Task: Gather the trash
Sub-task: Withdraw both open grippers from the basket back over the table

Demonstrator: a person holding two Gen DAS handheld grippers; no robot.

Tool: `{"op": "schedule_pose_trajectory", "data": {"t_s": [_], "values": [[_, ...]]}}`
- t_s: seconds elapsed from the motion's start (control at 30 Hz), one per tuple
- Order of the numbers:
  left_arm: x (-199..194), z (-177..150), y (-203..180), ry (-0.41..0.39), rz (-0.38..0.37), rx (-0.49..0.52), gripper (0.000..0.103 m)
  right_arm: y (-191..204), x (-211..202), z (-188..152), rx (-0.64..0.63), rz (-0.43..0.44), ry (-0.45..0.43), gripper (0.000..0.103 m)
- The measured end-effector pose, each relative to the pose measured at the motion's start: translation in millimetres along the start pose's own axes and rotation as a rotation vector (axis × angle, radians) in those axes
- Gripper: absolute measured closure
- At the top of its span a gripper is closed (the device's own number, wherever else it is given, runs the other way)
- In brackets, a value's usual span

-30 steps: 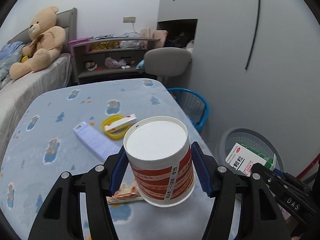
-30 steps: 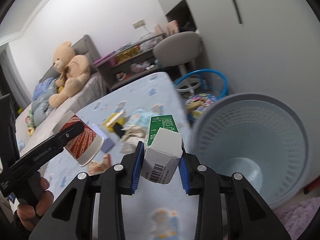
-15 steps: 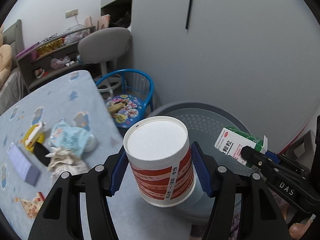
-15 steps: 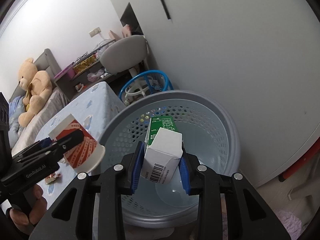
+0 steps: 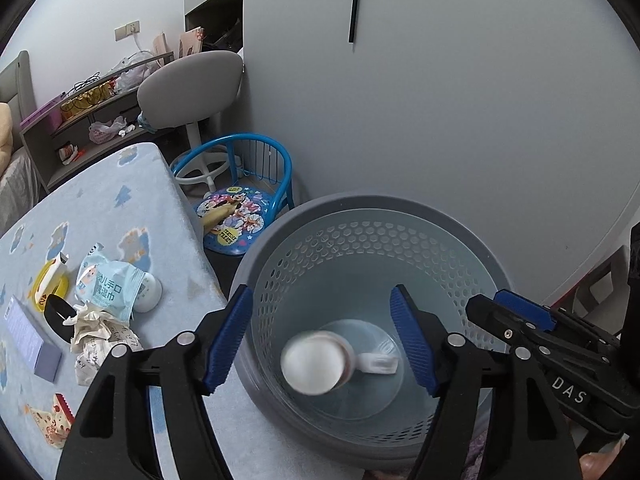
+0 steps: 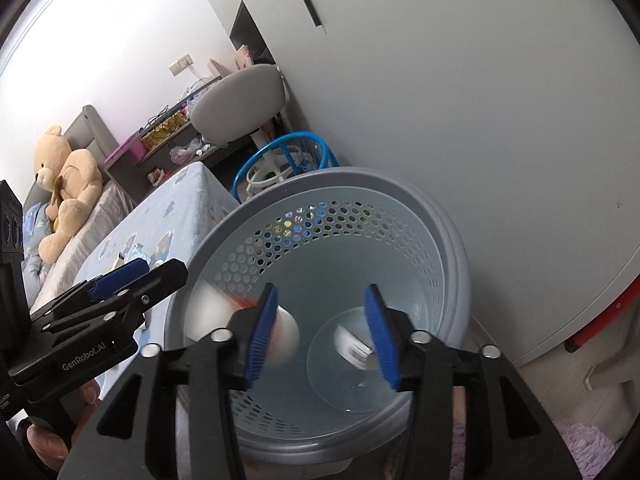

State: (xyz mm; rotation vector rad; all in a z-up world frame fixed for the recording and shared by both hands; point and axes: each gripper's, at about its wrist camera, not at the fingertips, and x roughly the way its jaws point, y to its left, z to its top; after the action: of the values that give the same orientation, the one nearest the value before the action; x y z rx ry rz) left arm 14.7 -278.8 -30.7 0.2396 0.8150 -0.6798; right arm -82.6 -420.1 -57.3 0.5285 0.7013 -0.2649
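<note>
Both grippers hang open over the grey perforated trash basket (image 5: 460,240) (image 6: 448,240). My left gripper (image 5: 322,340) is open and empty; the red-and-white paper cup (image 5: 314,362) is blurred inside the basket below it, also seen in the right wrist view (image 6: 288,332). My right gripper (image 6: 322,336) is open and empty; the small carton (image 6: 352,346) is blurred near the basket's bottom and shows in the left wrist view (image 5: 380,362). More trash lies on the blue table (image 5: 120,208): a wet-wipe pack (image 5: 106,290), crumpled paper (image 5: 98,336), a purple box (image 5: 28,340), a snack wrapper (image 5: 52,424).
A blue child's chair (image 5: 240,192) stands between the table and the wall. A grey swivel chair (image 5: 192,80) and a cluttered shelf (image 5: 92,104) are behind it. A teddy bear (image 6: 64,184) sits on the bed at the left. The grey wall is close behind the basket.
Both grippers have opened over the basket. The cup has left the left gripper and the carton has left the right gripper; both have fallen into the basket.
</note>
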Motion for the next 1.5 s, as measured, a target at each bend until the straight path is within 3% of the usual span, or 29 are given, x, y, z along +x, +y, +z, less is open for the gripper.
{"op": "schedule_pose_trajectory", "data": {"t_s": [0.93,1.17,1.5], "values": [[-20.7,-15.5,20.9,0.004,0.053,-0.066,0.031,6.7,-2.7,-7.1,-0.025,-0.015,0.011,0.041],[-37.3,-26.6,47.1,-0.006,0.088,-0.104,0.031,22.9,-6.6,-15.5,-0.046,-0.009,0.015,0.037],[-70.5,-56.5,108.5,-0.020,0.185,-0.189,0.031,73.1,-9.1,-32.9,-0.102,0.076,0.042,0.036]]}}
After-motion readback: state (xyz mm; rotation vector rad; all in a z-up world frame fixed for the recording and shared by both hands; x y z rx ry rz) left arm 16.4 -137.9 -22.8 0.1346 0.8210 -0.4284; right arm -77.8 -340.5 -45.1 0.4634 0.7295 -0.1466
